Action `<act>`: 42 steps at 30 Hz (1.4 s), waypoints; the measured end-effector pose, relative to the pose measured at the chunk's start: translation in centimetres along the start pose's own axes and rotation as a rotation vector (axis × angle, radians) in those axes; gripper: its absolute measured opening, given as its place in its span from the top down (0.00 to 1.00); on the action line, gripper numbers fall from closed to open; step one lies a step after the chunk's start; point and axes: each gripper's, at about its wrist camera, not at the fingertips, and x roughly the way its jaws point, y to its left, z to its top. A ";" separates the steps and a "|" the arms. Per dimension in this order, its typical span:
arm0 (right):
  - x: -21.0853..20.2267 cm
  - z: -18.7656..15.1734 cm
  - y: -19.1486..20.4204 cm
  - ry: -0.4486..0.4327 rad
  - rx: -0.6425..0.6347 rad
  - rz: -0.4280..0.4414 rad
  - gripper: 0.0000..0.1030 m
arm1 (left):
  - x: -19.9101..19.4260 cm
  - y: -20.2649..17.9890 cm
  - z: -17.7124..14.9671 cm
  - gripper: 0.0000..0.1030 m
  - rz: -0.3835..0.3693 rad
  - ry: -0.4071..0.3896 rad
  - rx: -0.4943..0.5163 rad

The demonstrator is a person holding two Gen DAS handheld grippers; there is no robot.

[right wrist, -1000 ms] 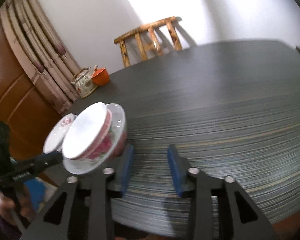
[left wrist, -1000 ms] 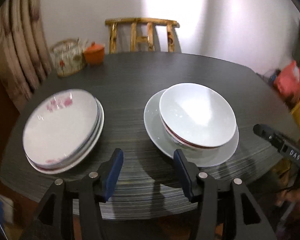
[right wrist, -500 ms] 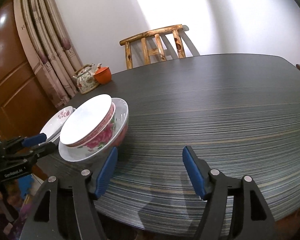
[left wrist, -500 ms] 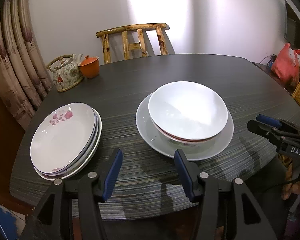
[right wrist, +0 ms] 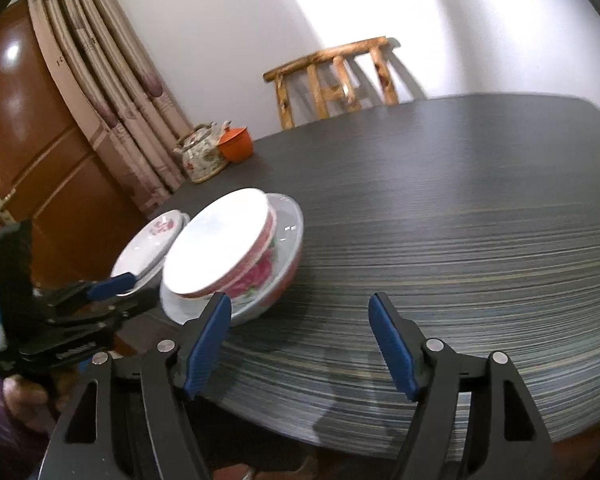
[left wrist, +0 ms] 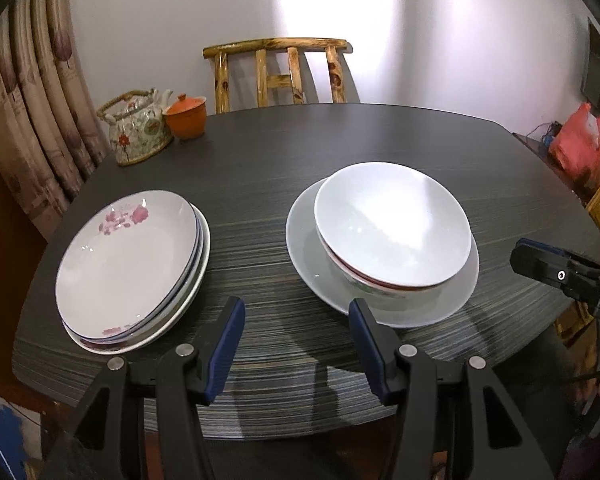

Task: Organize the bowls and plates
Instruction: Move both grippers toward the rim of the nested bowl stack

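Note:
A stack of white plates (left wrist: 132, 264) with pink flowers lies on the dark table's front left. To its right, nested white bowls (left wrist: 392, 228) with red rims sit in a wide pale dish (left wrist: 456, 300). My left gripper (left wrist: 296, 344) is open and empty above the table's front edge, between the two stacks. My right gripper (right wrist: 300, 344) is open and empty over the near edge, right of the bowls (right wrist: 220, 252) and dish (right wrist: 288, 240). The plates (right wrist: 152, 244) lie behind them. Each gripper shows in the other's view, the right one (left wrist: 556, 272) and the left one (right wrist: 100, 292).
A flowered teapot (left wrist: 138, 132) and an orange lidded cup (left wrist: 186, 116) stand at the table's (left wrist: 340, 144) back left. A wooden chair (left wrist: 278, 72) is behind the table. Curtains (left wrist: 32, 120) hang left. A red bag (left wrist: 578, 144) lies right.
Both grippers have drawn back from the dishes. The right gripper's jaws have opened wider than a second ago. The dishes have not moved.

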 end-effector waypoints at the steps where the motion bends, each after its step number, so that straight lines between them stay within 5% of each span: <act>1: 0.1 0.2 0.1 0.011 0.004 0.012 0.33 | 0.0 0.2 0.1 0.46 -0.006 0.002 -0.011; 13: 1.3 1.9 0.8 0.072 0.042 0.077 0.33 | 0.4 1.0 0.9 0.46 -0.031 0.025 -0.046; 42: 2.6 3.0 -0.1 0.137 0.063 0.071 0.34 | 2.2 3.5 1.9 0.46 -0.114 0.073 -0.127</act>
